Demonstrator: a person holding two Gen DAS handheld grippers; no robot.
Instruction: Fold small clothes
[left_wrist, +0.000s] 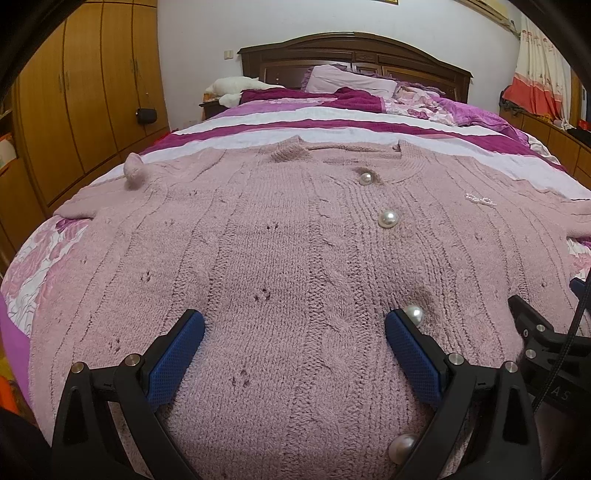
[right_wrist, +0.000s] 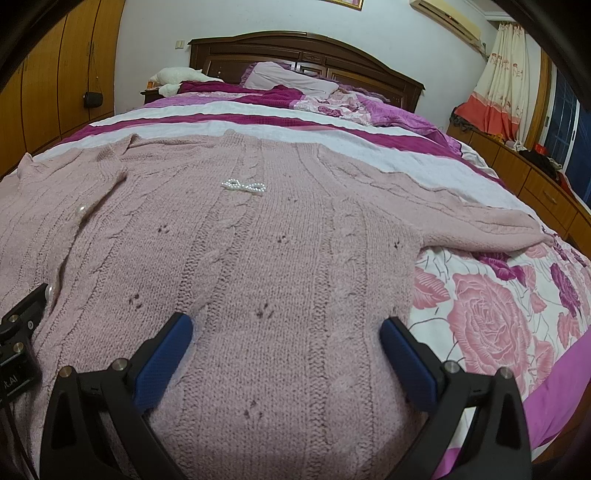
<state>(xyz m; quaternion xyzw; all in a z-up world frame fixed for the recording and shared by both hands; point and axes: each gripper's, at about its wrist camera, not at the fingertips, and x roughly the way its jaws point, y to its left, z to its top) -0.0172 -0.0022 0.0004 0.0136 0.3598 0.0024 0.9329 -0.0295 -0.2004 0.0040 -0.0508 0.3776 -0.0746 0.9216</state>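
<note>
A pink cable-knit cardigan (left_wrist: 295, 236) with large pearl buttons (left_wrist: 388, 218) lies spread flat, front up, on the bed; it also shows in the right wrist view (right_wrist: 258, 236), with a small bead bow (right_wrist: 243, 185) on the chest. My left gripper (left_wrist: 294, 325) is open, its blue-padded fingers low over the lower left front by the button line. My right gripper (right_wrist: 286, 326) is open over the lower right front, near the side edge. One sleeve (right_wrist: 480, 225) stretches out to the right. The hem is hidden below both views.
The bed has a striped purple and white cover (left_wrist: 332, 125) and a rose-print sheet (right_wrist: 491, 314). Pillows (left_wrist: 347, 79) and a dark headboard (left_wrist: 354, 51) are at the far end. A wooden wardrobe (left_wrist: 74, 92) stands left; a low cabinet (right_wrist: 535, 177) runs along the right.
</note>
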